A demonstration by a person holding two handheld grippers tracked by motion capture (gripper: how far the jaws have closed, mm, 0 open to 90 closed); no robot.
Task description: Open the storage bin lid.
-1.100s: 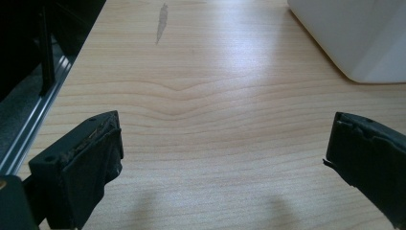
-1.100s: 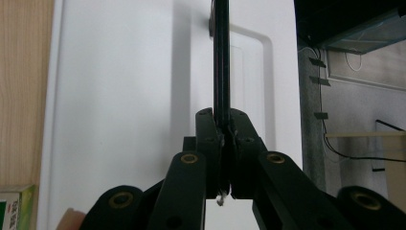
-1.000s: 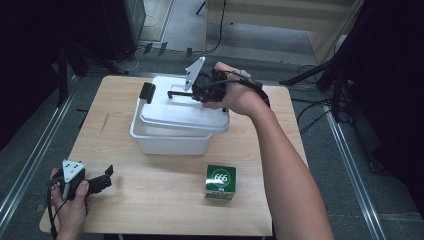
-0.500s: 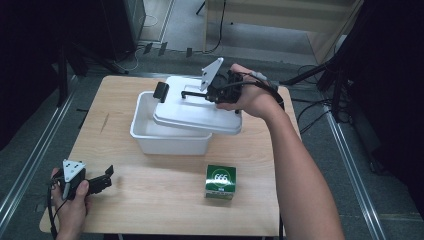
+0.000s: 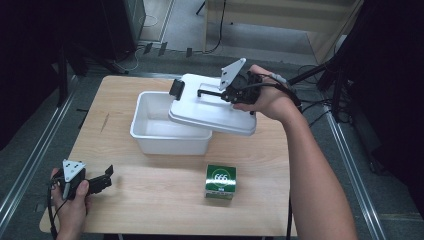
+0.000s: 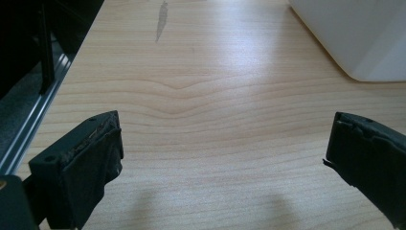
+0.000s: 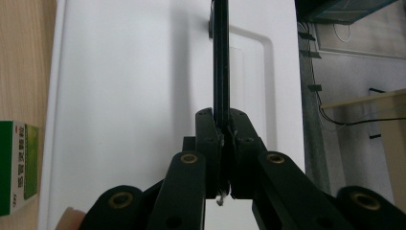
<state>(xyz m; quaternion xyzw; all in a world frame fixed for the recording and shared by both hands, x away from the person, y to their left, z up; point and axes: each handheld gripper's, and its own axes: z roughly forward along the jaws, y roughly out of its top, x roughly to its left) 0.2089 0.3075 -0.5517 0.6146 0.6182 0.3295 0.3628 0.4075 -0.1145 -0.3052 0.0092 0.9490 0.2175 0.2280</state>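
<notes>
Resting at the near left corner of the bench (image 5: pixel 150 197), the left tongs (image 5: pixel 102 181) stand apart with nothing between them, evidently parked clear of the work; in the left gripper view the bare wood lies between the two black pads (image 6: pixel 93 165). Ahead and to the right of them sits the white tub (image 5: pixel 165 132), open on its left half. The white lid (image 5: pixel 210 107) hangs tilted over the tub's right rim, carried by its thin black handle (image 7: pixel 220 57), on which the right tongs (image 5: pixel 227 94) are clamped edge-on, a grip that keeps the lid from swinging. A green box (image 5: pixel 220 181) stands on the bench below the right tongs, apart from the tub, probably awaiting placement inside.
</notes>
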